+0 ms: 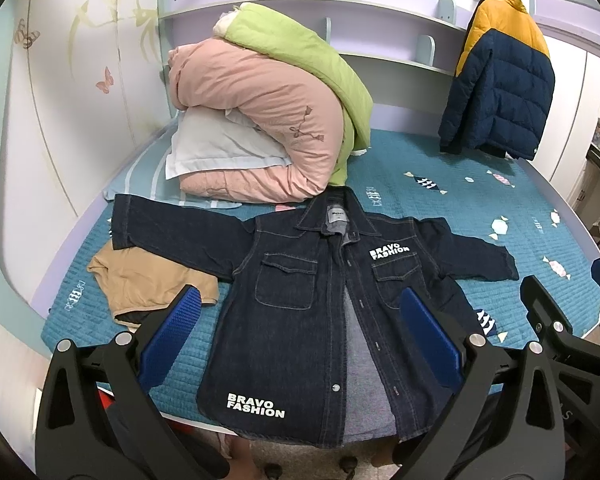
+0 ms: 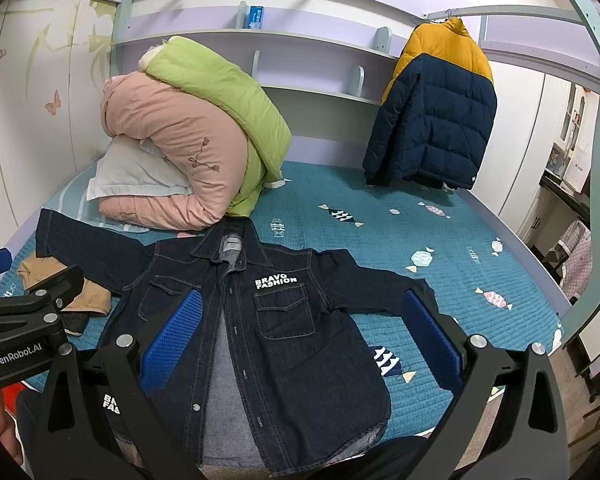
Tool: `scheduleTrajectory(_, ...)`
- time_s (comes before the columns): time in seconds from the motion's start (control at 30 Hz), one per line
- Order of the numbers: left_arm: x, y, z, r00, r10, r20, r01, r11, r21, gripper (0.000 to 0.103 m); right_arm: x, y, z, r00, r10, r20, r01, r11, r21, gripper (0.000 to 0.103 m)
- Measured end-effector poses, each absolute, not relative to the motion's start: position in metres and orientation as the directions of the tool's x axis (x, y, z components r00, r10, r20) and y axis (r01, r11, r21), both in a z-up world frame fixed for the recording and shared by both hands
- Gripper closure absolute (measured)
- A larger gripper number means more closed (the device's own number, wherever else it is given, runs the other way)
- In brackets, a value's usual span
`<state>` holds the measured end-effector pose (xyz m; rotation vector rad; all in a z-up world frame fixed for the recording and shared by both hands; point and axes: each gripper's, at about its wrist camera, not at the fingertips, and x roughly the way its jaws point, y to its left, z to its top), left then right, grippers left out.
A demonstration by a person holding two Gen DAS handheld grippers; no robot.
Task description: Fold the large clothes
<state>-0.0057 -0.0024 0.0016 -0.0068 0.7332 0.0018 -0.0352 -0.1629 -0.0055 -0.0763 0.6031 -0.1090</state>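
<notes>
Both your grippers, left (image 1: 296,336) and right (image 2: 304,332), hover with jaws wide open and empty above the near hem of the unbuttoned jacket (image 1: 300,312) spread on the bed (image 1: 440,168); grabbing only one placket could drag it crooked.

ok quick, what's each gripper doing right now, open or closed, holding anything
Left gripper: open, holding nothing, above the denim jacket.
Right gripper: open, holding nothing, above the same jacket.
</notes>
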Motion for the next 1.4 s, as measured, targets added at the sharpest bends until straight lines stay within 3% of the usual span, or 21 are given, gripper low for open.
scheduleTrajectory(1.4,-0.021,-0.002,-0.012,0.727,-0.010,-0.687,-0.008,1.000,-0.022,0.004,-0.036,-0.158,-0.009,0.819,-0.121,-0.561,0.071,0.991,-0.111,0.007)
